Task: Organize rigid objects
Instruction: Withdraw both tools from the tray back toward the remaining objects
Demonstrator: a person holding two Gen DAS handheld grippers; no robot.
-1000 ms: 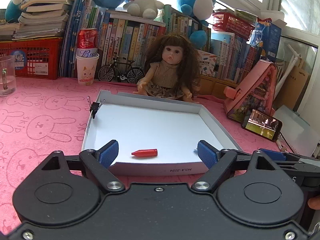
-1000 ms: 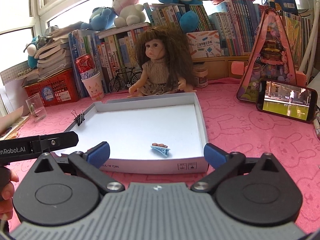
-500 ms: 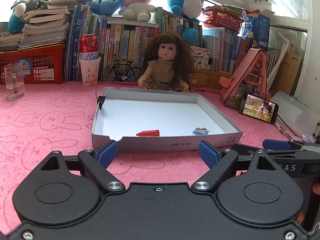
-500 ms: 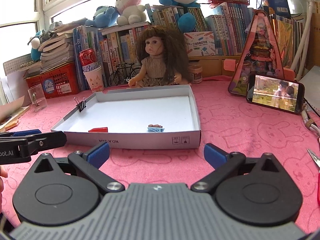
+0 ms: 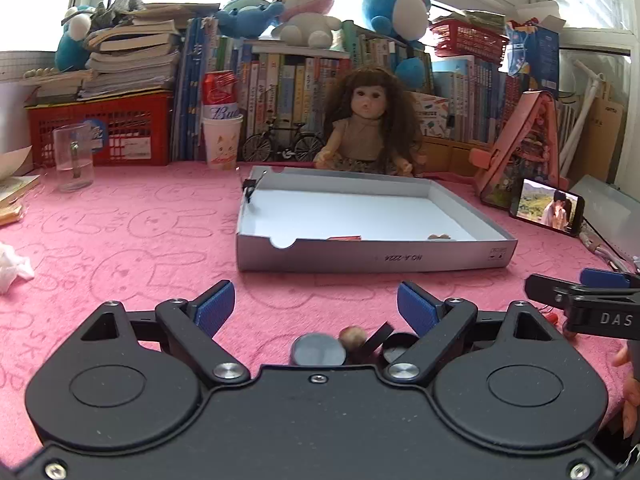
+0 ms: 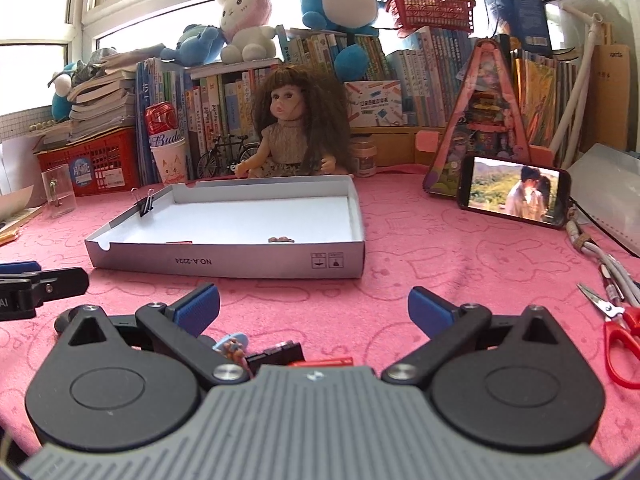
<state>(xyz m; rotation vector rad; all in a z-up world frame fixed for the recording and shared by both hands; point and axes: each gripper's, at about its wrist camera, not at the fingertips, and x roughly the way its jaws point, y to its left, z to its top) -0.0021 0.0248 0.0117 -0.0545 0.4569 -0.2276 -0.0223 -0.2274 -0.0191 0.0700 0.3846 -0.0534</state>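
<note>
Tray point(image 6: 224, 264): I'm seeing it sitting ahead of both grippers, already holding a red piece point(image 5: 344, 237) and a small clip point(image 6: 281, 239).
Left gripper point(image 5: 316, 308): I'm holding its jaws wide and empty over a disc point(image 5: 318, 350), a bead point(image 5: 352, 337) and dark bits.
Right gripper point(image 6: 314, 310): jaws wide, empty; a blue charm point(image 6: 232, 344) and red clip point(image 6: 320, 361) are lying just under it.
Next: I'm judging I should drop low, centre one piece between the pads, and close slowly.
Risk: neighbours are crowding, so I'm favouring the outermost one.

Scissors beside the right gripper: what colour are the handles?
Red handles on the scissors, clearest in the right wrist view.
</note>
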